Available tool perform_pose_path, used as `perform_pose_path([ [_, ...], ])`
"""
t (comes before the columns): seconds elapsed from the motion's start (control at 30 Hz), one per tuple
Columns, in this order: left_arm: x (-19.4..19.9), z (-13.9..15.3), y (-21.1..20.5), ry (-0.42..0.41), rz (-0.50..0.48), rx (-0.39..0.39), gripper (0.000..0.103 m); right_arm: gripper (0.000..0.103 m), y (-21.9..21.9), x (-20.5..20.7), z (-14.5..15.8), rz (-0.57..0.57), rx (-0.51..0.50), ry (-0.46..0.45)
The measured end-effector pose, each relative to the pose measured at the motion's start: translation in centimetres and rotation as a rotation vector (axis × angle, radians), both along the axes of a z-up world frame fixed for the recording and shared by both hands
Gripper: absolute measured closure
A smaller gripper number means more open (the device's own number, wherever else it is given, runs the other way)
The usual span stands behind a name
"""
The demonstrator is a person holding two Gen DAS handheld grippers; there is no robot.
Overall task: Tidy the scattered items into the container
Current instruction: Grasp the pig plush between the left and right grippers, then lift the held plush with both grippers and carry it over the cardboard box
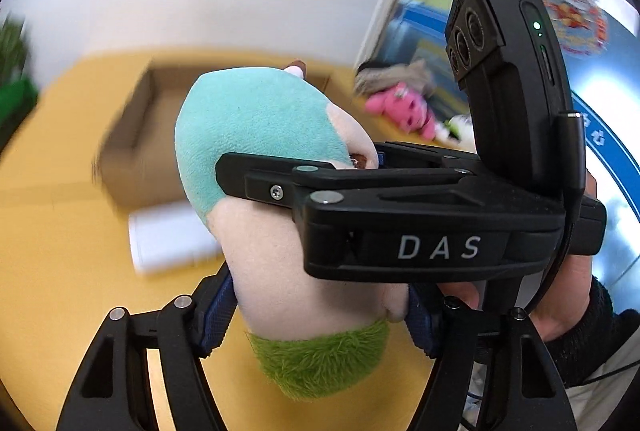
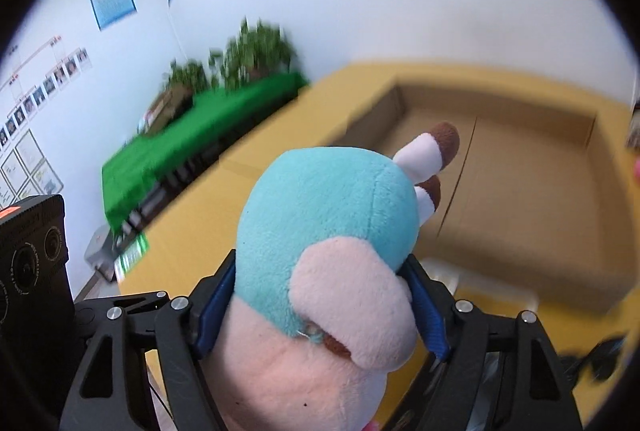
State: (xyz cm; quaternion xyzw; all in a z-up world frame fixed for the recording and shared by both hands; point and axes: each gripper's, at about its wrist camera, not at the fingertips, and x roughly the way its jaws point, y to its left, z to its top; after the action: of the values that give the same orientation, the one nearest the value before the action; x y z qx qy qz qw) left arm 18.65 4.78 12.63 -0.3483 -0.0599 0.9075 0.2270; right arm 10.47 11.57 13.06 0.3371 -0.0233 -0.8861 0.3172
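A plush doll (image 1: 256, 135) with a teal body, cream face and green hair is held in the air by both grippers. My left gripper (image 1: 316, 327) is shut on its head end, near the green hair. My right gripper (image 1: 296, 175) crosses the left wrist view from the right and is shut on the doll's middle. In the right wrist view the doll (image 2: 320, 231) fills the space between the right gripper's (image 2: 320, 307) blue pads. An open cardboard box (image 2: 512, 191) lies on the yellow table just beyond the doll; it also shows in the left wrist view (image 1: 136, 135).
A white cylinder (image 1: 172, 235) lies on the yellow table (image 1: 52, 251) in front of the box. A pink plush (image 1: 404, 107) and other soft toys lie at the far right. A green-covered table (image 2: 192, 135) with plants stands by the wall.
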Motion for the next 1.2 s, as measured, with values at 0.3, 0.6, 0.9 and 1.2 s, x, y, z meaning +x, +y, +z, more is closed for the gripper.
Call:
perform_pose_path([
  [0.3,-7.2,14.9,-0.2,0.246,-0.055,-0.086,0.027,0.027,0.5,-6.9,16.3,-0.018,-0.043,0.233],
  [0.6,-19.6,22.6,-3.5,0.246,-0.016,-0.103,0.027,0.027,-2.6,-20.7,24.3,-0.002,-0.056,0.208],
  [0.9,-31.1,17.6,-5.9,0.093,-0.019,-0.097,0.027,0.027,-4.7,-31.5,18.5,-0.022,-0.046,0.082],
  [1.2,-40.2,3.8,-7.5,-0.17,-0.054,-0.055,0.027,0.027,-5.6,-39.4,3.7,-0.044,-0.017,-0.124],
])
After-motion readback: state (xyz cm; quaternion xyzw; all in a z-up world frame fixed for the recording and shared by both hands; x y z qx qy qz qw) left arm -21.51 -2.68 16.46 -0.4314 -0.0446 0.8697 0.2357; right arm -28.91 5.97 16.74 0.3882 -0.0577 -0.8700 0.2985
